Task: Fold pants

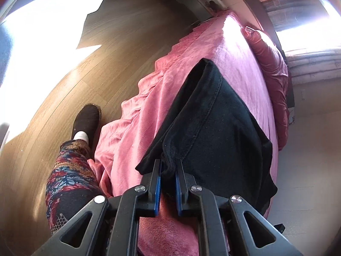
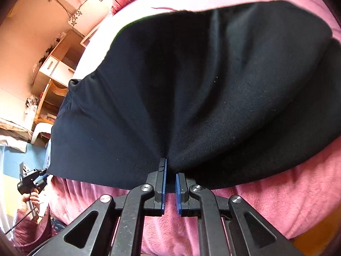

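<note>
Through my left wrist camera, my left tongs [image 1: 168,170] point down at the near edge of the black pants [image 1: 213,123], which lie folded lengthwise on the pink blanket [image 1: 240,64] of the bed. A bunched bit of the fabric's edge sits between the two blue-padded fingers [image 1: 158,189]; the jaws stand only a little apart, and I cannot tell whether the pads really press on the cloth. To the left of the bed is the wooden floor [image 1: 119,32], with my patterned trouser leg [image 1: 68,179] and dark slipper [image 1: 86,121] just beside the blanket's hanging edge. A red pillow [image 1: 270,59] lies at the far end of the bed. Through my right wrist camera, my right tongs [image 2: 170,170] are clamped on a pinch of the pants [image 2: 213,74], with folds radiating from the tips across the wide black cloth spread over the pink blanket [image 2: 277,192]. At the lower left, my left hand [image 2: 32,198] holds the other tongs [image 2: 43,176] at the corner of the pants. A wooden shelf unit [image 2: 55,68] stands against the wall behind.
</note>
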